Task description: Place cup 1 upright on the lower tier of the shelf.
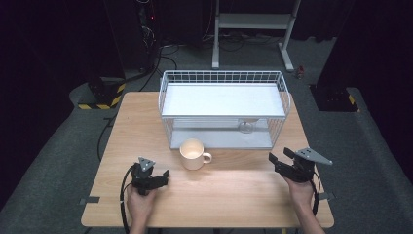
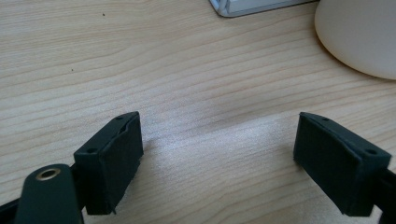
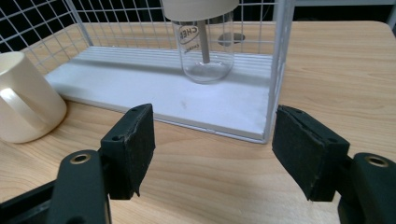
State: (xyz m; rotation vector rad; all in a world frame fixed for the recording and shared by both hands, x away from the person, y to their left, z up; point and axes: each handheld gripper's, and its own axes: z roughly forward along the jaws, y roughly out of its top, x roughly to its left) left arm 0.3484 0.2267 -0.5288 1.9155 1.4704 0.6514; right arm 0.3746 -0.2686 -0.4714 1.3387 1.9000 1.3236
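The right gripper [image 1: 282,161] stands at the right side of the bench [image 1: 234,195], and its jaws are apart with nothing between them. They point straight toward the glass jar [image 3: 204,46], which stands upright on the lower shelf of the white wire rack [image 1: 222,78], near its right end, so the long axis of the jar is vertical. A white post of the rack stands just right of the line from the jaws to the jar. The jar seems to have a pale lid, but the top is cut off in the right gripper view. The cream mug [image 1: 193,154] stands on the bench just before the rack, handle to the right, nearer to the left gripper [image 1: 157,176]. The jaws of the left gripper are also apart and empty, low over the wood. I judge the right hand is better placed for the jar.
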